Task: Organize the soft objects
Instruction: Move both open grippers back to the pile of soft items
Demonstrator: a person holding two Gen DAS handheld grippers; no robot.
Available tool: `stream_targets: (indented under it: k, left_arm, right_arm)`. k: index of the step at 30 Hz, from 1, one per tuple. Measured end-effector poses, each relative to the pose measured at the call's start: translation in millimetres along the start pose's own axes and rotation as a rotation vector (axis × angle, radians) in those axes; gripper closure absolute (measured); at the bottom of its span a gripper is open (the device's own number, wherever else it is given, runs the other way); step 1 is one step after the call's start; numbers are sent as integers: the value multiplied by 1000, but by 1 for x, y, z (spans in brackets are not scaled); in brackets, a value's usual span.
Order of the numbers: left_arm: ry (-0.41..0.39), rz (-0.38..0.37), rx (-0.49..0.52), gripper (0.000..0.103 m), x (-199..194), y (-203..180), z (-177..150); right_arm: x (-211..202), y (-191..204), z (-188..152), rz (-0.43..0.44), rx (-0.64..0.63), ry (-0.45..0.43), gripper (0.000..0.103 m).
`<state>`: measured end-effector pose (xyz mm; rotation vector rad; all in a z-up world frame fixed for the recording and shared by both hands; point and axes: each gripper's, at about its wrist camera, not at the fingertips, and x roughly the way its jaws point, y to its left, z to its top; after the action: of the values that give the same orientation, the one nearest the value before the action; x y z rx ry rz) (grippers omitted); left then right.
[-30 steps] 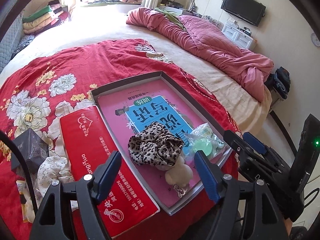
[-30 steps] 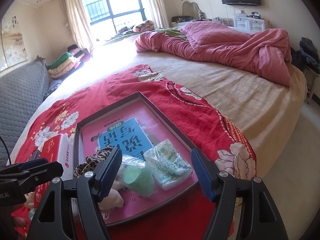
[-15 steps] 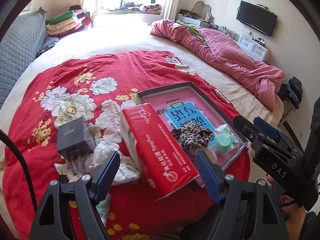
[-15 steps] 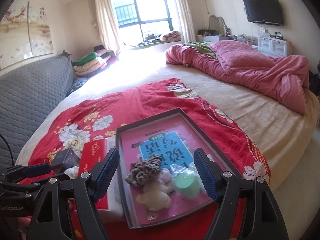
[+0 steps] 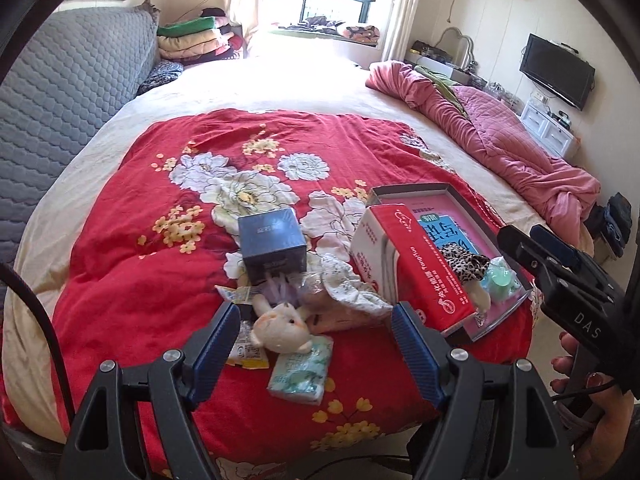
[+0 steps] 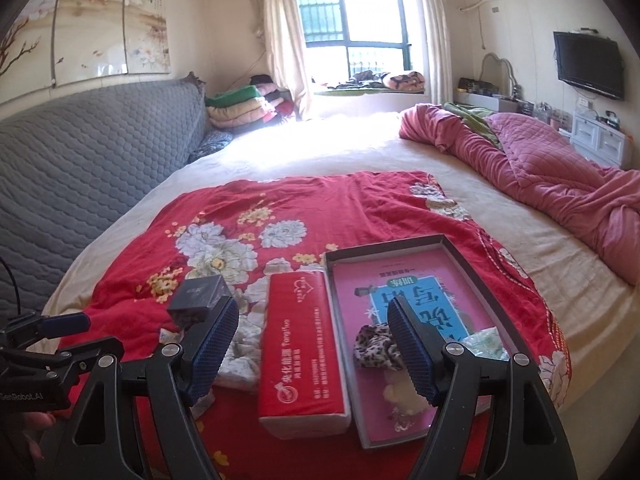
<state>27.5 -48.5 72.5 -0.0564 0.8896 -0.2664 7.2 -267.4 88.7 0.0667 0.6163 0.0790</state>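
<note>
Two grippers hang over the bed, both spread wide and carrying nothing. Left gripper (image 5: pixel 316 334): ribbed blue pads (image 5: pixel 218 338) on black angular arms, low in its own frame, and right between them lies the little cream plush toy (image 5: pixel 280 326), fuzzy and rounded, not touched by either pad. Just below it, a soft crinkly mint-green tissue pack (image 5: pixel 300 372). Above the toy, a lilac tuft, a clear wrapper and a frilly white floral cloth (image 5: pixel 348 288) bunch together, and behind them stands a glossy dark cube box (image 5: pixel 272 242). Right of centre, the long red tissue brick (image 5: pixel 416 268), slick plastic wrap, leans on the rim of the shallow grey tray (image 5: pixel 476 216).

Right gripper (image 6: pixel 312 344): same blue ribbed pads, its jaws have just been opening, and nothing sits between them; the red brick lies below and beyond the gap. In the tray, at the right pad, the leopard-print scrunchie (image 6: pixel 374 346), gathered and velvety, rests on the pink and blue book cover (image 6: pixel 408 280); a cream plush lump shows blurred beneath it and a clear packet at the tray's right.

Everything rests on a wrinkled red floral cotton sheet (image 6: pixel 312 208). Upper right, a quilted pink duvet (image 6: pixel 560 176) lies heaped; left, a grey quilted headboard (image 6: pixel 80 152).
</note>
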Motion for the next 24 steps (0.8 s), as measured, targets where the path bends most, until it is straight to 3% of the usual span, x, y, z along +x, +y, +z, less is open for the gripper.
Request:
stream_targets:
  k: [11,24]
  left_arm:
    - [-12,30,-64,26,-17,43,-15]
    - [-2,54,-87,26,-17,56,-27]
  right_arm:
    - [0,51,2,69,-96,26,25]
    - [4,78,-7,114,-169,69,25]
